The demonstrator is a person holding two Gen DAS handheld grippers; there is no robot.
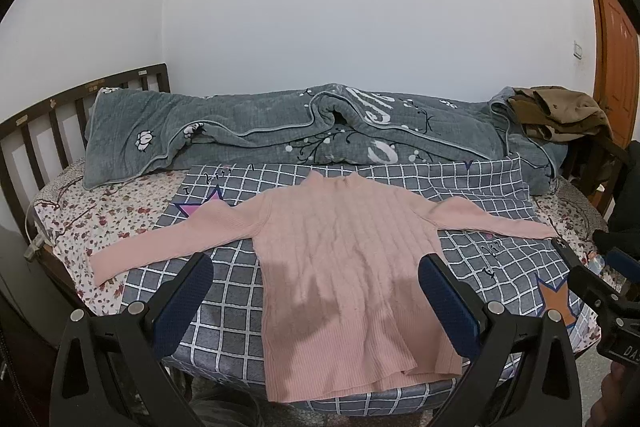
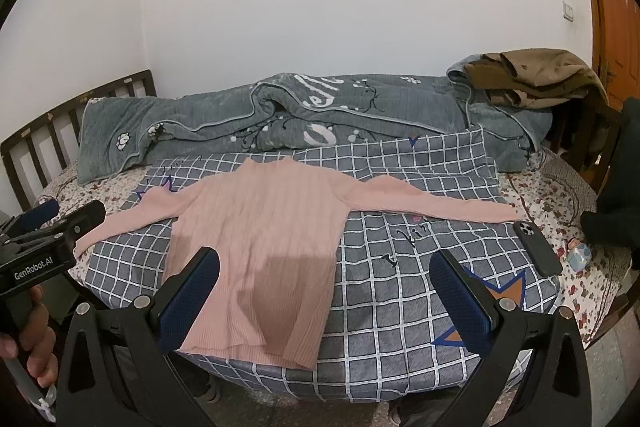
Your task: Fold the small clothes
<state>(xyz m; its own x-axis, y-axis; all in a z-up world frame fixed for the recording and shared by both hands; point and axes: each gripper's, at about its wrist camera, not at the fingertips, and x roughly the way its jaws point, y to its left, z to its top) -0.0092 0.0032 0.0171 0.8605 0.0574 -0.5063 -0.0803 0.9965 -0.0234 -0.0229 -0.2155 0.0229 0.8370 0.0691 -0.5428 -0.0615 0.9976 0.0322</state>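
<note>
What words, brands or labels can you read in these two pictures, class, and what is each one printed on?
"GenRobot.AI": on the left gripper body, seen in the right wrist view.
"DA": cut-off white letters on the right gripper body, seen in the left wrist view.
Large white script on the grey quilt: folded over, not readable as a word.
Small black scribbles on the checked sheet: too small to read.

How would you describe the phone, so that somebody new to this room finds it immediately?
Start at the checked grey cloth spread on the bed, under the pink sweater. Follow the sweater's right sleeve to its cuff; the phone lies just below it. It is the only dark, hard, flat thing there.
</note>
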